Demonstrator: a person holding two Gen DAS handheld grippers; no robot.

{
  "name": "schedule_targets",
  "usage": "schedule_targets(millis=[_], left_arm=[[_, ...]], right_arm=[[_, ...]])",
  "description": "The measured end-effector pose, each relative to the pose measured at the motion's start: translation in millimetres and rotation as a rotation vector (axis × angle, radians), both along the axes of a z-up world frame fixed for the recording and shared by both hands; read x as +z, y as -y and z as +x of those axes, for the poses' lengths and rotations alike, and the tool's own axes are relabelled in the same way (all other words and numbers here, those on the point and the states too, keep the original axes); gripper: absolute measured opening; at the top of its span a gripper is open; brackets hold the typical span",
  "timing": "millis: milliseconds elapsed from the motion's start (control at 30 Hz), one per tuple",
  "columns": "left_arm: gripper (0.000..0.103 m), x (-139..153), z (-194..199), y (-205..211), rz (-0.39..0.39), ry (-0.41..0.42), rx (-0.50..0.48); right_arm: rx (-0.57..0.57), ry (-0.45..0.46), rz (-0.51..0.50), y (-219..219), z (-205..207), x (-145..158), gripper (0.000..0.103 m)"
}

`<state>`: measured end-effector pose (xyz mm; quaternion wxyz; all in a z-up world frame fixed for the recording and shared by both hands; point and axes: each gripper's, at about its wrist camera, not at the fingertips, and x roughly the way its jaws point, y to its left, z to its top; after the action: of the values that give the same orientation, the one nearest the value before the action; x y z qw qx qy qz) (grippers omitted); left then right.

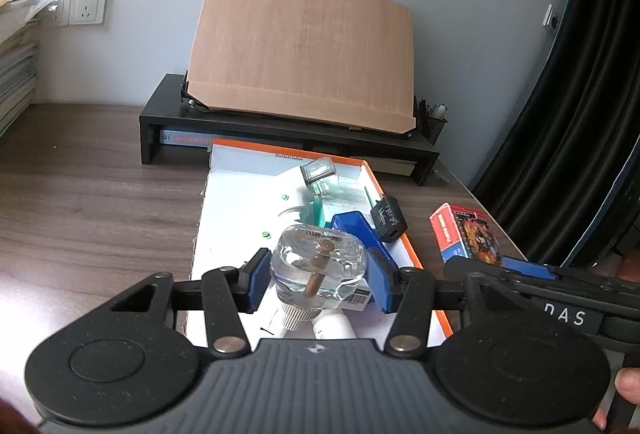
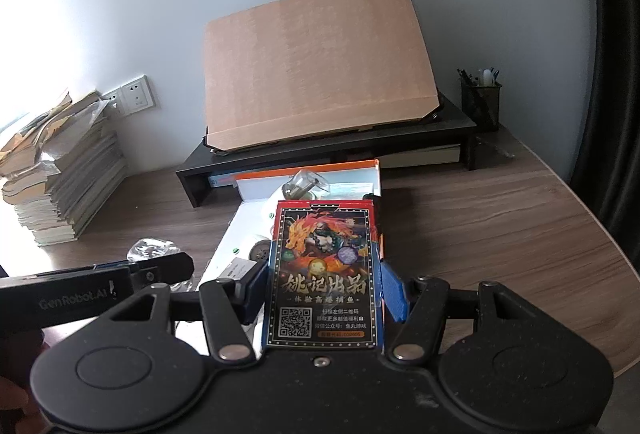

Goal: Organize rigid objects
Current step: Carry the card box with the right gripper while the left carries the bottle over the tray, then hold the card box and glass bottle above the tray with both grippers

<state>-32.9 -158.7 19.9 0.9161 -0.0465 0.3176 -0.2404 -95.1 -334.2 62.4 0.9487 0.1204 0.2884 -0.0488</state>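
My left gripper (image 1: 318, 278) is shut on a clear glass perfume bottle (image 1: 319, 266) and holds it over the near end of an orange-rimmed white box (image 1: 236, 218). The box holds another clear bottle (image 1: 320, 172), a teal item (image 1: 320, 210), a blue item (image 1: 352, 226) and a black clip (image 1: 387, 218). My right gripper (image 2: 324, 286) is shut on a red and blue playing-card box (image 2: 326, 274), held upright at the box's right side. The card box also shows in the left wrist view (image 1: 466, 234). The glass bottle shows in the right wrist view (image 2: 152, 250).
A black monitor riser (image 1: 280, 130) with a tilted wooden board (image 1: 304, 46) stands behind the box. A stack of books (image 2: 64, 178) sits at the far left. A mesh pen holder (image 2: 480, 98) stands at the right. Wall sockets (image 1: 86, 4) are on the wall.
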Motion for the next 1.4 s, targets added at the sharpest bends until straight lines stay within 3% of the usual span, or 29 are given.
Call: schedule_targets(millis=[1400], left_arm=[[0.052, -12.1, 5.4, 10.5, 0.072, -0.034, 0.07]], right_arm=[[0.04, -0.021, 0.026, -1.2, 15.9, -13.4, 0.071]])
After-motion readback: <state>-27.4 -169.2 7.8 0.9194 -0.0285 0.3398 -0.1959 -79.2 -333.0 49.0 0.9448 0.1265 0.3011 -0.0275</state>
